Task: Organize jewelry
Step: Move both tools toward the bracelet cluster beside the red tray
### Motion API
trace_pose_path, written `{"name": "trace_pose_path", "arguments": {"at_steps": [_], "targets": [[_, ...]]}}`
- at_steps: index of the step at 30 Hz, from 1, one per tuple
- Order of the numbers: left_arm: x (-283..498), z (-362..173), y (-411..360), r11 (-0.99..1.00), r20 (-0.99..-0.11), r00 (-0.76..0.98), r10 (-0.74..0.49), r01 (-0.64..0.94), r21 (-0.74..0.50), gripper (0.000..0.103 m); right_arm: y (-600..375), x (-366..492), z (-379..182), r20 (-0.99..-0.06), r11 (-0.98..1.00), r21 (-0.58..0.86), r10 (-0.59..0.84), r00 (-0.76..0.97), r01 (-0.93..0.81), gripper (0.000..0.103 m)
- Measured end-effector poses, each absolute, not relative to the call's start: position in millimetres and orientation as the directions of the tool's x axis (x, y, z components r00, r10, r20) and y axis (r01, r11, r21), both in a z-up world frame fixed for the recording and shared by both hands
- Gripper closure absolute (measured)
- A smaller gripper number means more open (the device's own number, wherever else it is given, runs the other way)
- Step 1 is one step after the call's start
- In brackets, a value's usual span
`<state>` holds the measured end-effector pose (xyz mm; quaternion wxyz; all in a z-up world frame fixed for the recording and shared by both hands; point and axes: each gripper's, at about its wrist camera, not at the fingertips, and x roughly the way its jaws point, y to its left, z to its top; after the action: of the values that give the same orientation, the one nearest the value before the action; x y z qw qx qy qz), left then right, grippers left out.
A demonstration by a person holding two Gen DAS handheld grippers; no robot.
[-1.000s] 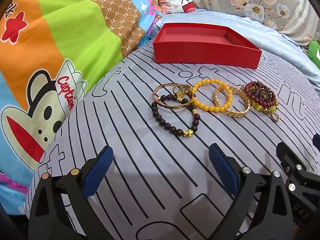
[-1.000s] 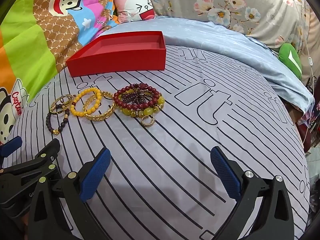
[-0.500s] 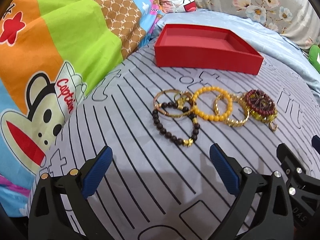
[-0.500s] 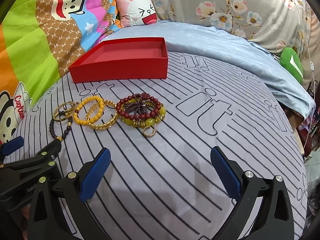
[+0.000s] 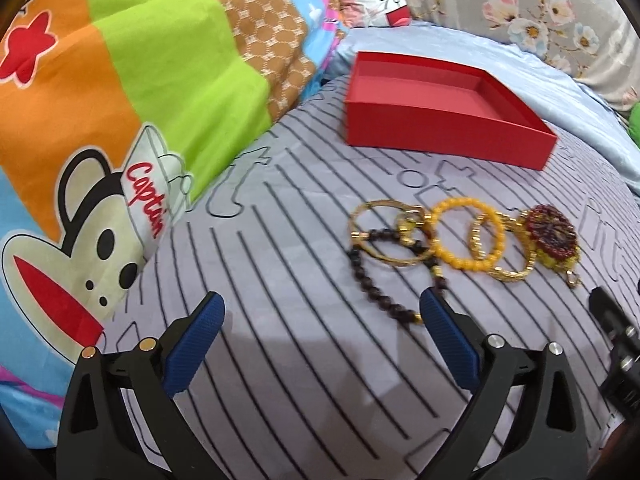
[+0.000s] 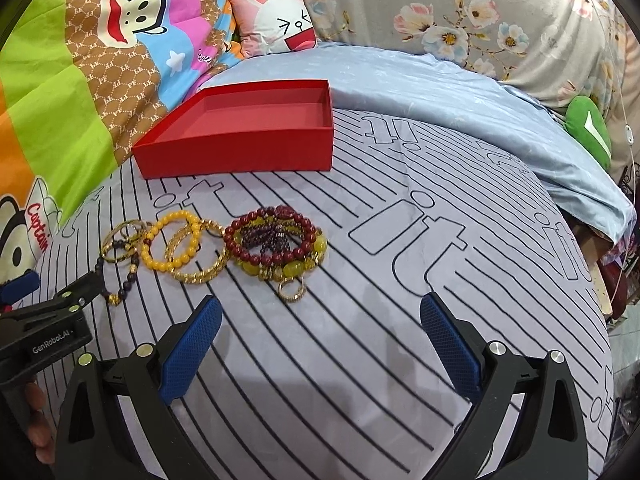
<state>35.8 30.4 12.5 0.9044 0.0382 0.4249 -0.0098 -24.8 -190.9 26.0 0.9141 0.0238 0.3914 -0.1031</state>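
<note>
Bed (image 6: 400,320), striped sheet: carries everything
Red box (image 6: 240,156): empty, nothing sorted yet
Jewelry, in a row just before the box: dark red bead bracelet (image 6: 276,240), yellow bead bracelet (image 6: 170,246), black bead bracelet (image 5: 376,280), all awaiting transfer
Left gripper (image 5: 320,340), right gripper (image 6: 318,342): jaws wide, holding nothing

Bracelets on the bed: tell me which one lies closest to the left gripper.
The dark beaded bracelet, at the row's left end; its loop reaches the left gripper, unlike the yellow bead bracelet.
</note>
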Motion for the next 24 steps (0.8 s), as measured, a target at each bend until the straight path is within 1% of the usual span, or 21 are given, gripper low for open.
{"name": "trace_pose_path", "arguments": {"at_steps": [10, 16, 24], "targets": [[38.4, 8.9, 39.4, 0.996, -0.789, 0.614, -0.004, 0.07, 0.049, 0.009, -191.3, -4.7, 28.0, -0.724, 0.98, -0.007, -0.142, 0.675, 0.198, 0.026], [40.8, 6.9, 41.2, 0.996, -0.789, 0.613, -0.038, 0.083, 0.016, 0.01, -191.5, -4.2, 24.0, -0.733, 0.979, 0.0, -0.139, 0.666, 0.205, 0.027], [57.2, 10.8, 24.0, 0.994, -0.778, 0.625, -0.059, 0.11, 0.013, 0.01, -193.9, -1.6, 23.1, -0.734, 0.977, 0.006, -0.139, 0.665, 0.211, 0.027]]}}
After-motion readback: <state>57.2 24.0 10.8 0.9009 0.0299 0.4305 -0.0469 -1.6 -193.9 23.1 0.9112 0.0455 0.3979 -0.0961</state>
